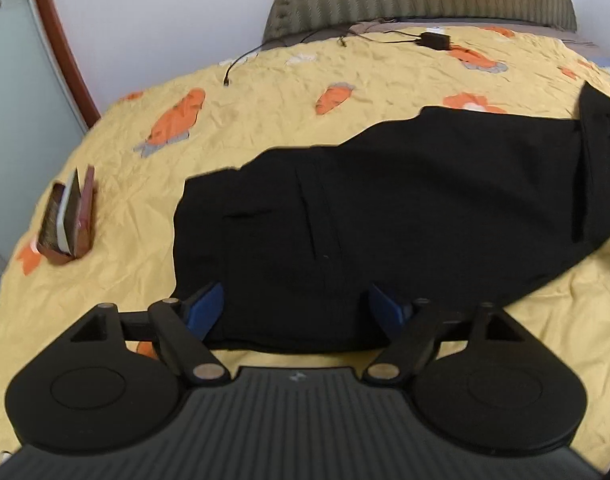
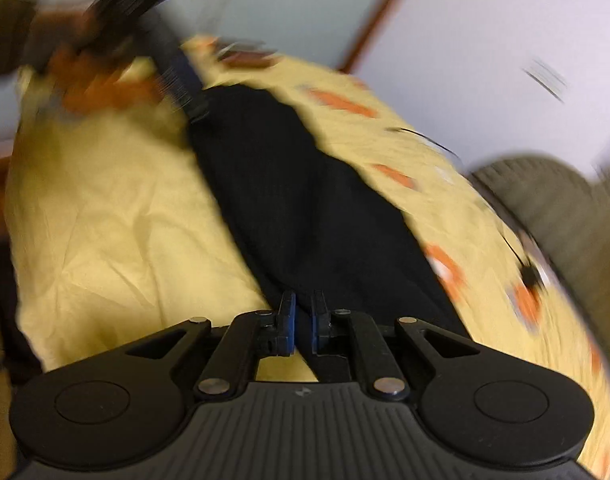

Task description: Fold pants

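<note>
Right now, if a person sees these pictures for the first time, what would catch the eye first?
First comes the black fabric pants, spread across the middle of the yellow bedspread with orange carrot shapes. Next, the right gripper is shut on one end of the pants, while the left gripper stands open over the other end. A small dark red box lies on the bedspread to the left.
</note>
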Tool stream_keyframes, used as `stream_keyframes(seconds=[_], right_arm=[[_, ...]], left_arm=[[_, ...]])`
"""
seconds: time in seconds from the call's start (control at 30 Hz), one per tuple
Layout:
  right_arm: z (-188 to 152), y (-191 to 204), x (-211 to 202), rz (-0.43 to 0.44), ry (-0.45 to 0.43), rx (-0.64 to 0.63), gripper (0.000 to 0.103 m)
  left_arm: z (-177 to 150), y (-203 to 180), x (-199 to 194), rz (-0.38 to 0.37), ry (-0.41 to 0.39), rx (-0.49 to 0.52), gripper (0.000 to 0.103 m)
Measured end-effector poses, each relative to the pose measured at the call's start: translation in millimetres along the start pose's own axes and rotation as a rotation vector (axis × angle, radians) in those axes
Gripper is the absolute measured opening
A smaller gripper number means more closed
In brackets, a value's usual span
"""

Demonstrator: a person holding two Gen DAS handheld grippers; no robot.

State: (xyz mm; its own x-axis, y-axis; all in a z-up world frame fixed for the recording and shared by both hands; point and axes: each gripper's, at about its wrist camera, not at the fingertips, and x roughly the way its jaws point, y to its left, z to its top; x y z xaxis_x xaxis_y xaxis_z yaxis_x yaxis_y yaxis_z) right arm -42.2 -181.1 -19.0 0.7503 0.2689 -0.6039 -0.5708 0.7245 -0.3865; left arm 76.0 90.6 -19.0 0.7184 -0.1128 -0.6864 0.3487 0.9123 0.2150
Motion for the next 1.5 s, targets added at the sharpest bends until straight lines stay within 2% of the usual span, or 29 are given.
stream_keyframes(seconds=[0.07, 0.1, 0.17, 0.2, 0.27, 0.3, 0.33, 0.37, 0.4, 0.43, 0.47, 0.5, 0.53, 0.57, 0.6, 0.67, 0.73, 0.8, 0.87, 0.93, 1.0, 1.1, 1.17, 1.2, 1.23, 1.3, 1.4, 1.5], right_arm=[[-12, -30, -29, -0.037, 0.032, 0.105, 0.007], [-19, -47, -47, -0.042, 0.041, 0.161, 0.007], [-33, -80, -91, 0.050, 0.015, 0.282, 0.008], [-38, -92, -117, 0.115, -0.059, 0.331, 0.008], [-47, -107, -158, 0.176, -0.279, 0.354, 0.017], [-52, -116, -171, 0.172, -0.377, 0.386, 0.039], [-57, -124, -176, 0.131, -0.435, 0.422, 0.075], [-61, -132, -176, 0.042, -0.456, 0.453, 0.088], [-64, -141, -170, -0.084, -0.438, 0.468, 0.092], [-66, -153, -156, -0.212, -0.366, 0.464, 0.092], [-69, -167, -139, -0.274, -0.286, 0.473, 0.092], [-73, -181, -123, -0.311, -0.221, 0.497, 0.090], [-80, -201, -101, -0.351, -0.144, 0.552, 0.081], [-85, -214, -86, -0.365, -0.102, 0.595, 0.074], [-89, -226, -69, -0.364, -0.068, 0.631, 0.065], [-95, -243, -40, -0.345, -0.048, 0.678, 0.065], [-97, -252, -11, -0.303, -0.019, 0.702, 0.065], [-100, -250, 9, -0.286, 0.008, 0.658, 0.065], [-98, -256, 44, -0.273, 0.077, 0.589, 0.064], [-98, -263, 70, -0.263, 0.147, 0.558, 0.064], [-104, -276, 92, -0.268, 0.208, 0.581, 0.064], [-122, -284, 110, -0.227, 0.301, 0.633, 0.064], [-130, -286, 110, -0.201, 0.273, 0.676, 0.053], [-132, -287, 108, -0.177, 0.256, 0.710, 0.031], [-134, -287, 106, -0.168, 0.238, 0.722, 0.016], [-133, -284, 103, -0.177, 0.235, 0.722, 0.005], [-136, -278, 92, -0.217, 0.215, 0.722, 0.002], [-136, -278, 78, -0.243, 0.191, 0.719, 0.002]], left_arm=[[9, -7, -15, -0.022, -0.036, -0.006, 0.079], [17, -14, -22, -0.034, -0.057, -0.008, 0.083], [35, -33, -31, -0.064, -0.106, 0.015, 0.089], [43, -45, -35, -0.079, -0.133, 0.031, 0.090], [58, -74, -37, -0.153, -0.173, 0.064, 0.091], [65, -89, -35, -0.201, -0.176, 0.067, 0.091], [72, -103, -30, -0.243, -0.167, 0.069, 0.091], [78, -118, -25, -0.285, -0.156, 0.079, 0.091], [82, -134, -21, -0.317, -0.151, 0.090, 0.091], [86, -151, -17, -0.342, -0.138, 0.105, 0.088], [90, -167, -13, -0.360, -0.125, 0.128, 0.086], [92, -180, -10, -0.375, -0.124, 0.150, 0.083], [93, -193, -6, -0.392, -0.132, 0.168, 0.083], [95, -202, -1, -0.402, -0.137, 0.183, 0.083], [97, -212, 4, -0.404, -0.131, 0.199, 0.083], [98, -229, 15, -0.406, -0.113, 0.217, 0.080], [101, -238, 30, -0.420, -0.078, 0.215, 0.072], [102, -243, 37, -0.450, -0.055, 0.203, 0.068], [101, -245, 44, -0.470, -0.036, 0.195, 0.061], [99, -249, 46, -0.482, -0.021, 0.195, 0.048], [98, -253, 53, -0.489, 0.004, 0.193, 0.038], [96, -255, 59, -0.495, 0.019, 0.183, 0.032], [95, -255, 61, -0.507, 0.017, 0.172, 0.027], [95, -254, 62, -0.510, 0.018, 0.168, 0.022], [95, -254, 62, -0.507, 0.020, 0.163, 0.016], [96, -253, 63, -0.509, 0.023, 0.158, 0.011], [94, -254, 60, -0.505, 0.019, 0.169, 0.006], [91, -258, 56, -0.487, -0.001, 0.201, 0.006]])
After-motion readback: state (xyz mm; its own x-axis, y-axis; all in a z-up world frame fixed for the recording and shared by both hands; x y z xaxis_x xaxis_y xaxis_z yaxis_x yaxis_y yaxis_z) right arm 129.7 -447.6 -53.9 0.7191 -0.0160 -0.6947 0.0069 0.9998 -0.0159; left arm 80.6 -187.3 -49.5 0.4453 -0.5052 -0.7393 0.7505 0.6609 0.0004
